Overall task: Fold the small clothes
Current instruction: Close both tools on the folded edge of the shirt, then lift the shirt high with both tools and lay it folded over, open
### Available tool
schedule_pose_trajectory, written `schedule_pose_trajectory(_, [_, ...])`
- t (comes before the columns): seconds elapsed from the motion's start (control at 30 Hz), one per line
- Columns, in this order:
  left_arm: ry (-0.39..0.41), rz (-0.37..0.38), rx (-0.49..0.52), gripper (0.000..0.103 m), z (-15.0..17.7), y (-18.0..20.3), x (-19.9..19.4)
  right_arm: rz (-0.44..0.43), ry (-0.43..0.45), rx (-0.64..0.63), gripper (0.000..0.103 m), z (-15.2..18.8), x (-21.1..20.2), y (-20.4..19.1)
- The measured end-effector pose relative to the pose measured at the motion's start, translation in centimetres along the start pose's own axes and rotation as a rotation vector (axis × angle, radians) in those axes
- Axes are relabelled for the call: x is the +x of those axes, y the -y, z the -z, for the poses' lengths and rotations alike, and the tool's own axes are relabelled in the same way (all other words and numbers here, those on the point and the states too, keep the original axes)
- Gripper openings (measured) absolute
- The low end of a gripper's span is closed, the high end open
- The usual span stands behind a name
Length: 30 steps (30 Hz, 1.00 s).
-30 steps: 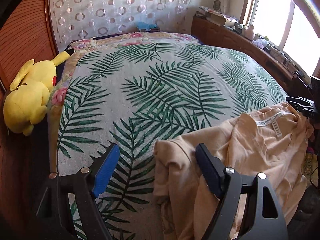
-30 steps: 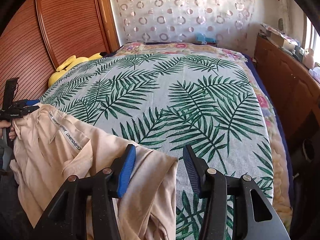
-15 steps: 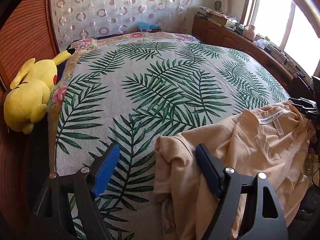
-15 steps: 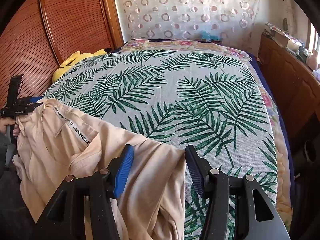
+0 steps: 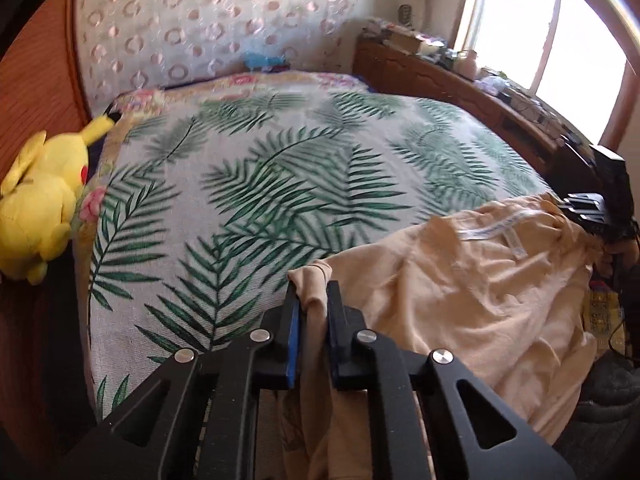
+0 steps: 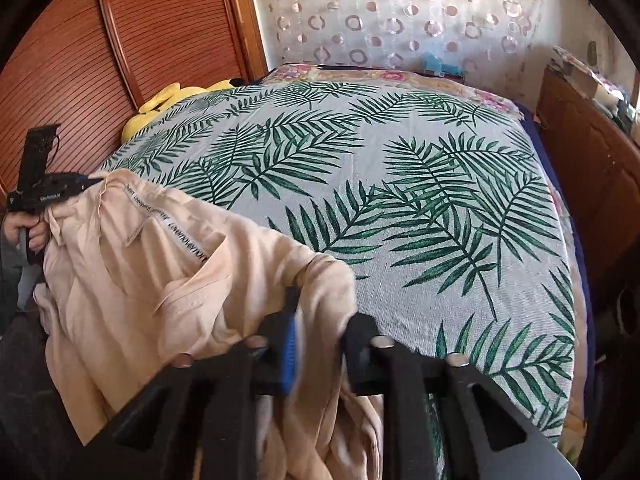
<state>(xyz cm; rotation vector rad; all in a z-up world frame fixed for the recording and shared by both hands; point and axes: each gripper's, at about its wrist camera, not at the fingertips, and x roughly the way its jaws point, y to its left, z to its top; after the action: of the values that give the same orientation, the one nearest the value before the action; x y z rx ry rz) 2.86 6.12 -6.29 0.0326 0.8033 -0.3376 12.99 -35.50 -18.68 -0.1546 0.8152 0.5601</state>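
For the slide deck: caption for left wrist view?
Left gripper clamps a corner of the peach garment on the palm-leaf bedspread.

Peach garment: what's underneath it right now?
Under the peach garment lies the palm-leaf bedspread, visible around its far edge. The left gripper and right gripper each clamp a corner. Whatever lies beneath the draped cloth is covered.

Peach garment (image 5: 460, 292) lower part cut off by frame edge, label text (image 6: 176, 228) unreadable, windowsill clutter (image 5: 516, 88) indistinct
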Motion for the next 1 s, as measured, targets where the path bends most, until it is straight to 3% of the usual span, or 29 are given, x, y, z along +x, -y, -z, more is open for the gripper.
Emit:
schedule_pose_trajectory(0.27, [0.237, 0.078, 0.024, 0.011, -2.0, 2.9, -8.2, -0.019, 0.130, -0.002, 0.010, -0.3, -7.8, -2.0])
schedule_pose_trajectory(0.53, [0.379, 0.151, 0.093, 0.011, -5.7, 6.2, -16.0, -0.018, 0.251, -0.121, 0.010, -3.4, -18.7, -5.4])
schedule_pose_trajectory(0.73, [0.542, 0.140, 0.145, 0.011, -9.1, 8.0, -22.4, -0.013, 0.349, -0.168, 0.010, -5.4, -26.5, -6.5])
schedule_pose_trajectory(1.0, [0.760, 0.079, 0.185, 0.011, -13.7, 8.1, -32.2, 0.104, 0.528, -0.274, 0.010, -8.2, -37.4, -8.9])
